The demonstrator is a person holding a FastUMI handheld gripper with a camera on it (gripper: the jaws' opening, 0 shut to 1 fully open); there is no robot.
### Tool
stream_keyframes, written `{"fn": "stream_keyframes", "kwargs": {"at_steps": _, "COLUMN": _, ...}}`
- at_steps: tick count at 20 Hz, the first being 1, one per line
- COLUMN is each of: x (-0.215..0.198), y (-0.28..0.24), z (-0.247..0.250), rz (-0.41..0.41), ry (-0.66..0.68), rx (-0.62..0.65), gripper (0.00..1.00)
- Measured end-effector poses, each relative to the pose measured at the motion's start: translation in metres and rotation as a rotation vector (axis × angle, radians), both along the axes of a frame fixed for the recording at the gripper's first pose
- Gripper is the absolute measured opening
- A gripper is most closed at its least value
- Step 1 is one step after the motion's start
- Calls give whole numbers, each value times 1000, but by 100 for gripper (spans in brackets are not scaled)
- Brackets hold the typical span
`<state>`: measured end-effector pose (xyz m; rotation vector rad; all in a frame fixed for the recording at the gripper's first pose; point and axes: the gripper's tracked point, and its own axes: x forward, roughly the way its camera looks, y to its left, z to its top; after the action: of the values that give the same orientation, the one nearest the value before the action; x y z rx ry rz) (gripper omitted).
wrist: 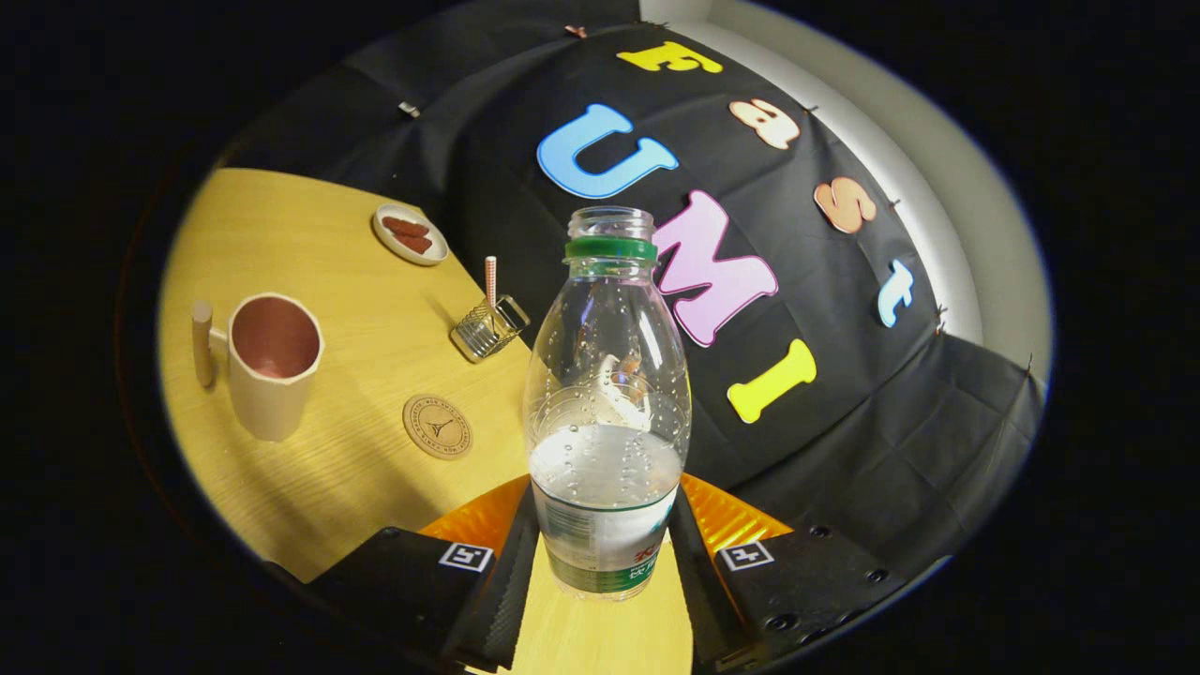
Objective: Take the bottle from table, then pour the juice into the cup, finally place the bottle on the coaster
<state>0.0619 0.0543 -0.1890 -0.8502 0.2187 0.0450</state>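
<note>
The bottle [607,412] stands upright between the two fingers of the claw [605,548], its cap off, clear liquid filling roughly the lower half. Both fingers lie against the bottle's labelled lower part, one on each side, so the claw looks closed on it. Whether the base has left the tabletop [375,375] cannot be told; the tilt of the scene hints it may be lifted.

By my reading, the take is done or nearly so, and pouring comes next. That calls for carrying the bottle ahead and to the left, to the cup [272,361], then tipping the open neck over its rim — slowly, since the mouth is uncapped and the liquid will run freely.

The cup stands well apart from the bottle, its handle on the far side from the claw. The coaster [438,427] lies between cup and bottle, flat and bare, ready for the last step. Beyond it sits a small wire holder [487,328] with a striped straw [490,279], and farther off a small dish [410,234] — both near the tabletop's edge by the cloth. The path to the cup over the coaster looks open.
</note>
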Motion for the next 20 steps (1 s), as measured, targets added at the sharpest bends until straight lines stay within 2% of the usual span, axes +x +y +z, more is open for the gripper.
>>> {"fn": "stream_keyframes", "kwargs": {"at_steps": 4, "x": -4, "y": 22, "z": -10, "rz": 65, "ry": 22, "rx": -155, "gripper": 72}}
{"fn": "stream_keyframes", "kwargs": {"at_steps": 11, "x": -9, "y": 55, "z": -39, "rz": 159, "ry": 68, "rx": -304, "gripper": 72}}
{"fn": "stream_keyframes", "kwargs": {"at_steps": 20, "x": 1, "y": 58, "z": -55, "rz": 186, "ry": 106, "rx": -523, "gripper": 72}}
